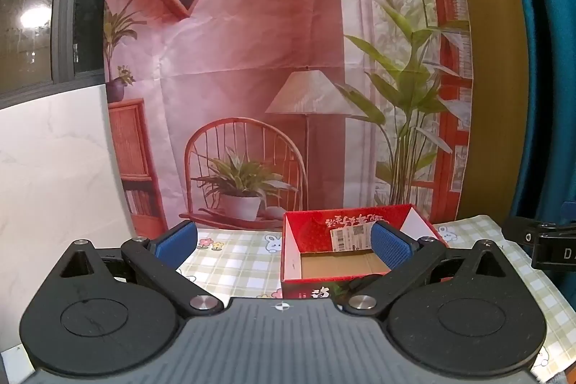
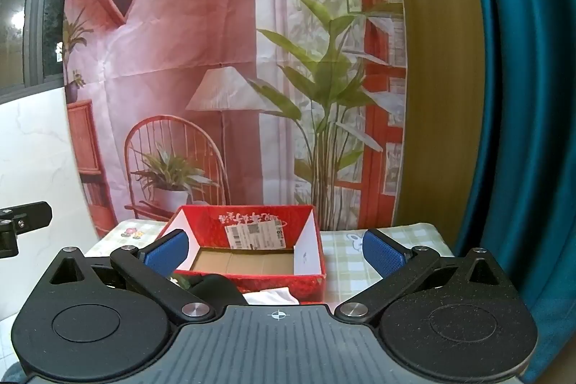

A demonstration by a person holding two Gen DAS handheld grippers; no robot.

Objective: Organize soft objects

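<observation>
An open red cardboard box (image 1: 313,229) (image 2: 248,222) with a brown floor and a white label inside stands on the checked tablecloth (image 1: 230,261) (image 2: 345,261); nothing lies in it. In the right wrist view a black soft item (image 2: 216,287) and a white soft item (image 2: 271,297) lie in front of the box, partly hidden by the gripper body. My left gripper (image 1: 284,243) is open with nothing between its blue pads. My right gripper (image 2: 275,249) is open too, holding nothing. Both hover in front of the box.
A printed backdrop (image 1: 273,60) of a room hangs behind the table. A white marble wall (image 1: 54,168) is at the left and a blue curtain (image 2: 522,96) at the right. The other gripper's black tip (image 1: 540,240) (image 2: 21,222) shows at each view's edge.
</observation>
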